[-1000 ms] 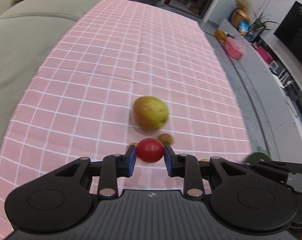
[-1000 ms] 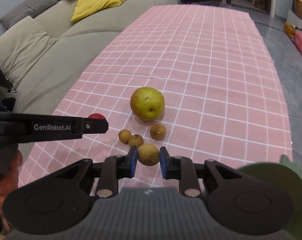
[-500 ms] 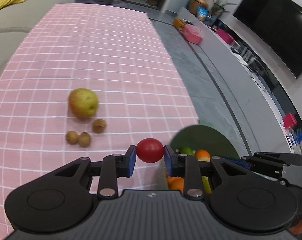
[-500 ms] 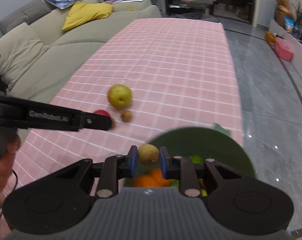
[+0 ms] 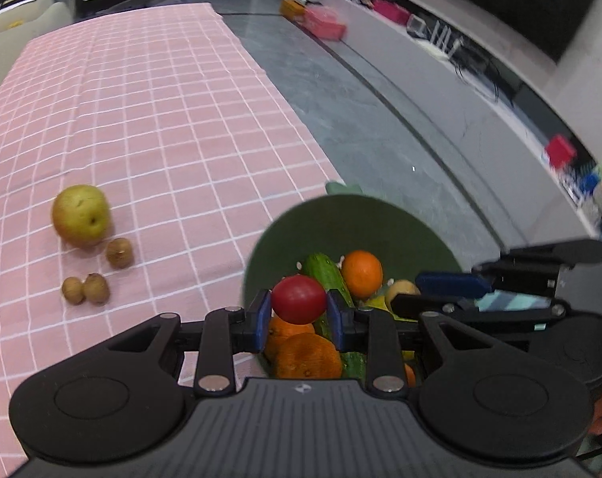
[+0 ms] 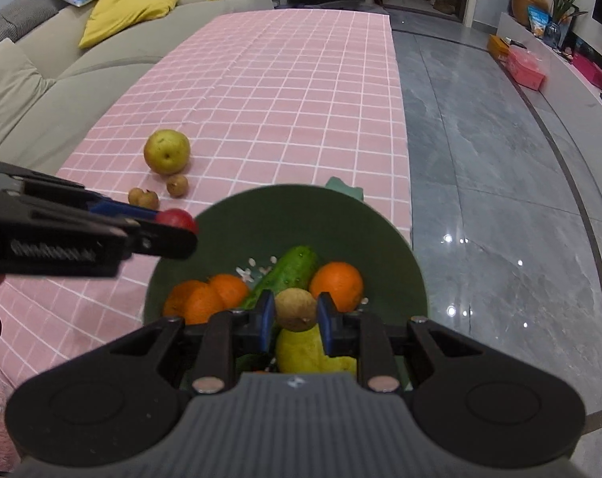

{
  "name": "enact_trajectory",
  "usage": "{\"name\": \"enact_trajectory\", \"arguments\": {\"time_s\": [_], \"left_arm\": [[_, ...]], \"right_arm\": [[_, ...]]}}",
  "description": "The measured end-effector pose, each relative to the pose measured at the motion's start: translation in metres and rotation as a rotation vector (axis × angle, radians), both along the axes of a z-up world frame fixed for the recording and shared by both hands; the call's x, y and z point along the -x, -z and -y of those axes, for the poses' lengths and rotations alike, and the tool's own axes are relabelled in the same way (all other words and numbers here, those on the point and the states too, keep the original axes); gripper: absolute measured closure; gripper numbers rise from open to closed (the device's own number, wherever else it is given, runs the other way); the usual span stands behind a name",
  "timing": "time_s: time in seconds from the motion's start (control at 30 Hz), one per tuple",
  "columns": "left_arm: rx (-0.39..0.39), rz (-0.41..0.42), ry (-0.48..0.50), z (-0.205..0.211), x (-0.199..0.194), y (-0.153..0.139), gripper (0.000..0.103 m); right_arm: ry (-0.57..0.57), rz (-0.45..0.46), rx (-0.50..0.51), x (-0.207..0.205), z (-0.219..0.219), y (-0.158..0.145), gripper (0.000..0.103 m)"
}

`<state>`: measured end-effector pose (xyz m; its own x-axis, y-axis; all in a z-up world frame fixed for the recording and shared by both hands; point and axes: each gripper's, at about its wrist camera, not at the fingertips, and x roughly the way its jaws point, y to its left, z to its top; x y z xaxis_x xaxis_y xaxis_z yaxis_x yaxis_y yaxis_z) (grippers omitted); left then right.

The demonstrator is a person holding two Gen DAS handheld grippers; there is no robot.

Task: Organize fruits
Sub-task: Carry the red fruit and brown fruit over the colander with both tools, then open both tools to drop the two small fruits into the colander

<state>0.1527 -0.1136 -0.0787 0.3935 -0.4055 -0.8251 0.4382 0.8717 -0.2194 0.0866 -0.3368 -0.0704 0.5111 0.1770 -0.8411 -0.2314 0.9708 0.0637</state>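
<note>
Left wrist view showed us the pink checked cloth (image 5: 149, 119) covering the surface, with the green bowl (image 5: 352, 219) at its near right corner. We held the left gripper (image 5: 299, 314) level over the bowl's near left rim, its fingers reaching forward and pinching a red tomato (image 5: 299, 298) from either side. Our right gripper (image 6: 295, 316) hung over the near middle of the bowl, also reaching forward, pressed onto a small brown longan (image 6: 295, 308); in the left view it crossed in from the right, side on.

Inside the bowl, a cucumber (image 6: 289, 273) lay with its long axis running from near left to far right, its far tip toward the back wall. Oranges (image 6: 336, 281) sat on both sides of it, and a yellow fruit (image 6: 308, 350) lay below the right gripper.

Out on the cloth, left of the bowl, a yellow-green pear (image 5: 81, 215) sat with its dimpled end facing us. Three more longans (image 5: 119, 252) rested just in front of it, two of them touching.
</note>
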Motion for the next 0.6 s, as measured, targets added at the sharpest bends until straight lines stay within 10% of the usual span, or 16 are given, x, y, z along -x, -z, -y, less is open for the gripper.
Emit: {"name": "enact_trajectory", "arguments": {"time_s": [0.6], "left_arm": [[-0.051, -0.035, -0.003, 0.019, -0.012, 0.023, 0.070]], "right_arm": [[0.008, -0.033, 0.012, -0.024, 0.003, 0.024, 0.084]]}}
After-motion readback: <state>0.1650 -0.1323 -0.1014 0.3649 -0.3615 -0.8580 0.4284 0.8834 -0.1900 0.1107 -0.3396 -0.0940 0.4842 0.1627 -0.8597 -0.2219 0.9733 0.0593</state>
